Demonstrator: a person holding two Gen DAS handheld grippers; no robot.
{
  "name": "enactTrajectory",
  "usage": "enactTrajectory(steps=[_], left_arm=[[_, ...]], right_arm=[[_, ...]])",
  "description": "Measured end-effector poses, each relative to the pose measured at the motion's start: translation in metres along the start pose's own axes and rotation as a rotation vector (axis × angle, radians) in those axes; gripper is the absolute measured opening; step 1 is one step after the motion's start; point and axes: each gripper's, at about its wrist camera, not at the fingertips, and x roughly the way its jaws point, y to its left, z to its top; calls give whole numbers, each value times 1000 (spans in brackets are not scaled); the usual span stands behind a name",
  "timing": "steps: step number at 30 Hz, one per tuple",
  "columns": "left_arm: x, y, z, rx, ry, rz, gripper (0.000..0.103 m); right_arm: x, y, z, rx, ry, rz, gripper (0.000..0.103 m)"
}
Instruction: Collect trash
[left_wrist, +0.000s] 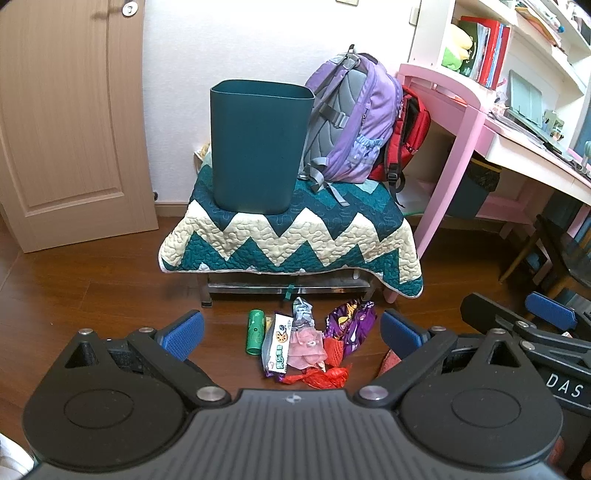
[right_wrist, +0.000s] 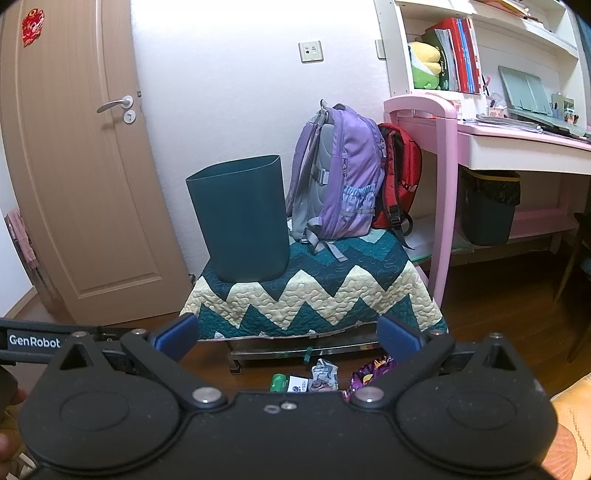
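We are just starting: both grippers, left gripper (left_wrist: 291, 328) and right gripper (right_wrist: 288, 332), have fingers wide and empty. Next we reach down for the trash (left_wrist: 306, 343) on the floor, then drop it in the bin (left_wrist: 258, 147).

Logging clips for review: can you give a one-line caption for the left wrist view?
Open left gripper hovers above wrappers on the floor, facing a teal bin on a quilted stool.

Even soft indoor light, faint shadows, sharp focus, strong fisheye bending, dark vignetted corners
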Motion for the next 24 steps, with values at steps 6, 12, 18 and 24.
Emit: enactTrajectory(steps=[6,12,18,24], left_arm=[[-1,0,3,0,9,-2,102],[-1,-1,3,0,9,-1,102],[3,1,4,-2,17,-3,102],[7,2,2,-5,31,0,102]], right_arm=[[0,0,2,-2,14,-7,103],[1,1,3,-4,16,-6,103],[3,0,2,-3,23,-4,103],[6,1,1,-4,35,-8,103]])
